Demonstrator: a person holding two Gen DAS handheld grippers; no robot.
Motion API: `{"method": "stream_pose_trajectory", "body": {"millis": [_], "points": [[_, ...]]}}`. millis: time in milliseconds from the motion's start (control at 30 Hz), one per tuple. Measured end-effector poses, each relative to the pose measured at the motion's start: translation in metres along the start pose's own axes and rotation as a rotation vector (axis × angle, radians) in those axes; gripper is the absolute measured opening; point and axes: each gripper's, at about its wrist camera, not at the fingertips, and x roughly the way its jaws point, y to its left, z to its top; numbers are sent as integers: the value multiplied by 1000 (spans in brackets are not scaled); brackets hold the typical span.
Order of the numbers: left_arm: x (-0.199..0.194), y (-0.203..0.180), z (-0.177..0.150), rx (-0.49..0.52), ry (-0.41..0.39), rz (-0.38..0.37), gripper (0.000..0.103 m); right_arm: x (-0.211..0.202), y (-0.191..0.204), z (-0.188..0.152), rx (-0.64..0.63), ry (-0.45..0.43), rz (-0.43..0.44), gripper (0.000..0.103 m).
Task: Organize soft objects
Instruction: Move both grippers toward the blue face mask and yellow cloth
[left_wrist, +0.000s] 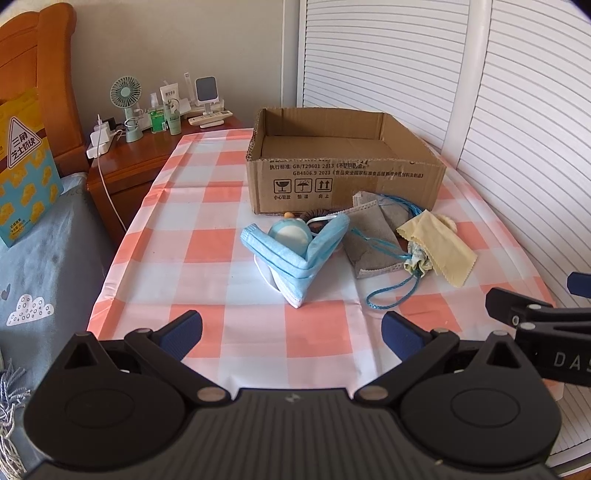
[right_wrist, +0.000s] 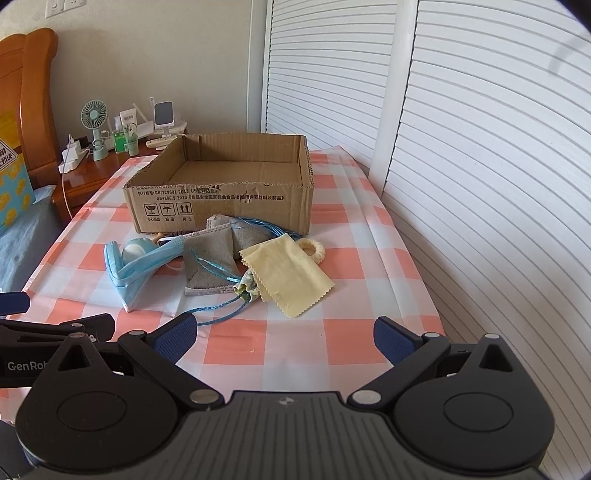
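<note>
An open cardboard box (left_wrist: 347, 184) (right_wrist: 221, 206) with nothing in it stands at the back of the checked tablecloth (left_wrist: 207, 221). In front of it lies a pile: a folded blue face mask (left_wrist: 295, 266) (right_wrist: 136, 277) around a pale blue round soft thing (left_wrist: 290, 236), a grey pouch (left_wrist: 369, 251) (right_wrist: 207, 269) with a blue cord (left_wrist: 391, 299), a small floral pouch (right_wrist: 248, 287), a yellow cloth (left_wrist: 439, 247) (right_wrist: 288, 277) and a cream ring (right_wrist: 314, 249). My left gripper (left_wrist: 291, 332) and my right gripper (right_wrist: 284, 336) hover side by side short of the pile, both open and holding nothing.
A wooden nightstand (left_wrist: 133, 155) at the back left carries a small fan, bottles and a charger with a cable. White louvred doors (left_wrist: 480, 110) run along the right edge of the table. A bed with a blue cover (left_wrist: 44, 258) and a snack bag lies to the left.
</note>
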Motion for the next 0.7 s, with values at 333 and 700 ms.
{"method": "stream_pose_trajectory", "body": {"millis": [333, 700], "points": [[-2, 0, 1, -4, -3, -2, 102, -2, 1, 1, -4, -6, -1, 103], [-3, 1, 1, -8, -7, 3, 102, -2, 1, 1, -4, -11, -1, 103]]}}
